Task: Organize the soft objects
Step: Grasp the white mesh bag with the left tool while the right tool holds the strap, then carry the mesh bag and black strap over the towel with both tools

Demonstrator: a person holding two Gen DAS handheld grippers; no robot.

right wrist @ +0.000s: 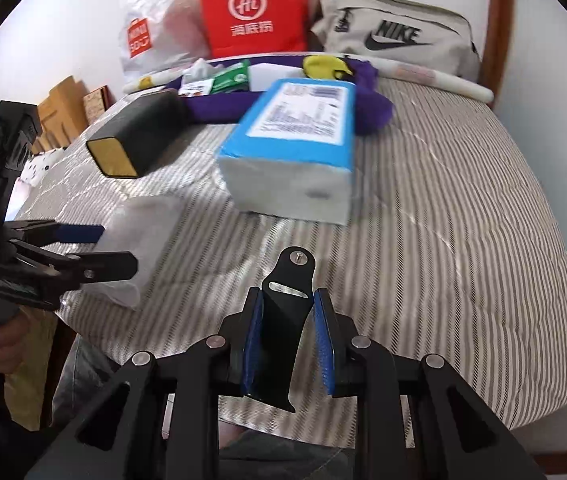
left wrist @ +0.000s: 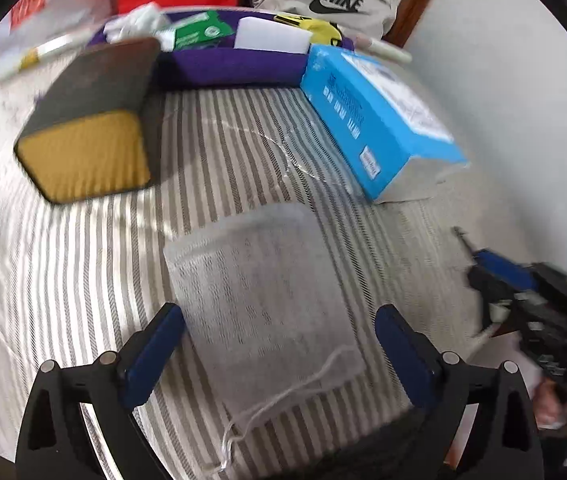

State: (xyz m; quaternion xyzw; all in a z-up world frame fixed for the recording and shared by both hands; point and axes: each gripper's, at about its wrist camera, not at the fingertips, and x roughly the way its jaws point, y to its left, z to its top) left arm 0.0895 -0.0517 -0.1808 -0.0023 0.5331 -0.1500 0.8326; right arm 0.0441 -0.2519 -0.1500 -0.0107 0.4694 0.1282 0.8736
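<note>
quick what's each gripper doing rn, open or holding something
left gripper: open, jaws wide either side of the translucent mesh pouch, not pressing it.
right gripper: shut on a black strap.

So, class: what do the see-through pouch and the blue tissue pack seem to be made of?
Pouch: likely fine white mesh fabric, matte; the bed's stripes show through it, and a drawstring trails off. Tissue pack: apparently thin blue plastic wrap, slightly glossy, with white paper showing at its end.

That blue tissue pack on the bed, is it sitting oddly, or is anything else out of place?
Yes. The blue tissue pack lies skewed across the striped bedding, one end resting on the purple cloth. The right gripper also holds a black strap-like piece, hardly a soft object.
</note>
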